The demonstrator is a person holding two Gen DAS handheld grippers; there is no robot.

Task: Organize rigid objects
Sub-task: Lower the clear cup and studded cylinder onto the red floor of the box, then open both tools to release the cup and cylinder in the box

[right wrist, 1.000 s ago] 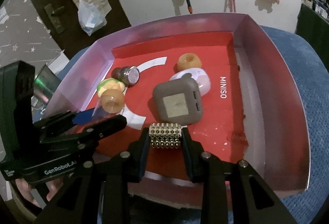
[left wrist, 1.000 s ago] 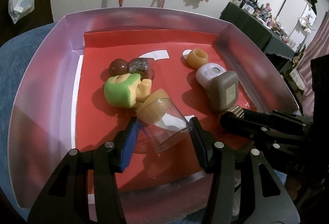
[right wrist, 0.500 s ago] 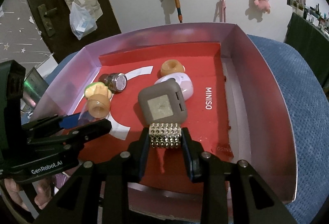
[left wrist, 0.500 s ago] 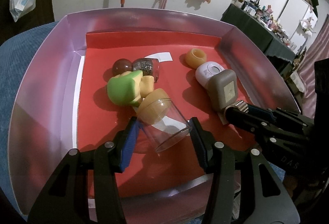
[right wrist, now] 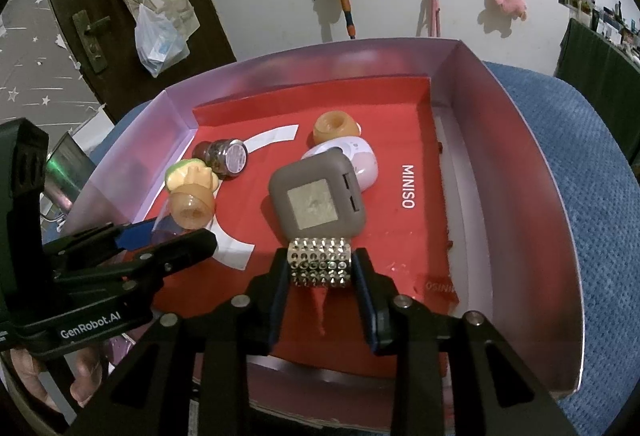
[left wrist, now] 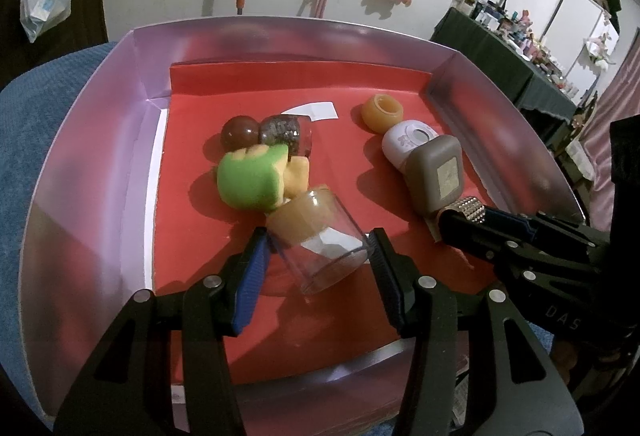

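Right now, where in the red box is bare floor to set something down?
Bare red floor lies right of the grey square case, around the MINISO print, to the right wall. The far strip is free too. Crowded: the green toy and clear jar.

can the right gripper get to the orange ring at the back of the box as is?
Probably not. The right gripper is shut on the studded cylinder, and the grey square case and white-pink gadget lie between it and the orange ring.
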